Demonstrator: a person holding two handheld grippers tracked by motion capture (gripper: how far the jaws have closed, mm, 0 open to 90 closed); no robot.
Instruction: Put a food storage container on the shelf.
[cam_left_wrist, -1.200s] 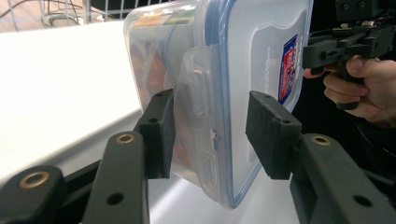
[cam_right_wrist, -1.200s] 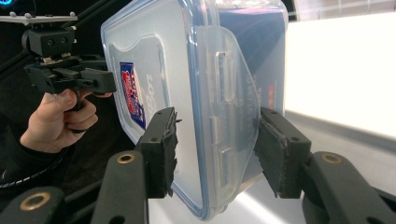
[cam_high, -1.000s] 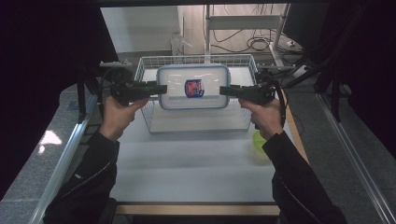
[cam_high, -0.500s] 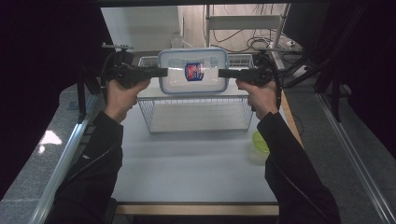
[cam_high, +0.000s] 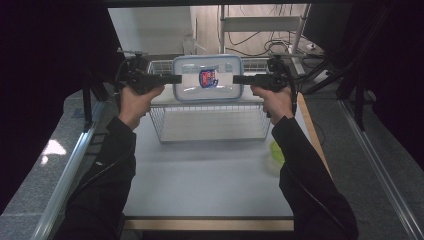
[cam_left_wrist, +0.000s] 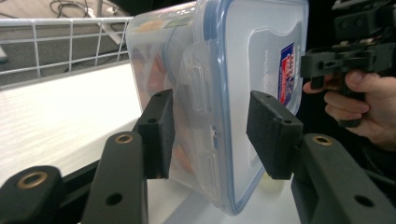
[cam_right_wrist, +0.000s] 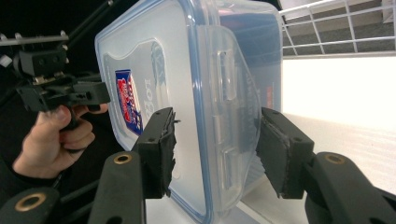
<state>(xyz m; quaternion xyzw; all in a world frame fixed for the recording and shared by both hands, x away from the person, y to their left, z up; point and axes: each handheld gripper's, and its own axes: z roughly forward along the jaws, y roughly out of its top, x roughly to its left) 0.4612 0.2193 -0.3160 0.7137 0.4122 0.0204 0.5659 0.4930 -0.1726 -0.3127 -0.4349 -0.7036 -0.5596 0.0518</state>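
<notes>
One white table (cam_high: 200, 175), biggest thing here, with one white wire basket (cam_high: 210, 122) sitting toward its far end. Above the basket's far rim hangs one clear plastic food container (cam_high: 208, 77) with a blue-edged lid and a red and blue label on top, held up in the air and not touching the wire as far as I can tell.

Two grippers, one per hand. The left gripper (cam_high: 176, 78) has the container's left short end, the right gripper (cam_high: 239, 79) has the right short end, so the box is basically strung between them. From each gripper view the container stands on edge with a lid latch sitting right between the two black pads. Left gripper's jaws are clamped on the container's end, one pad against the lid side and one against the base side; same deal with the right gripper.

Smallest bit: one yellow-green thing (cam_high: 276, 151) on the table just past the basket's near right corner, partly hidden behind the right sleeve, can't tell what it is.
</notes>
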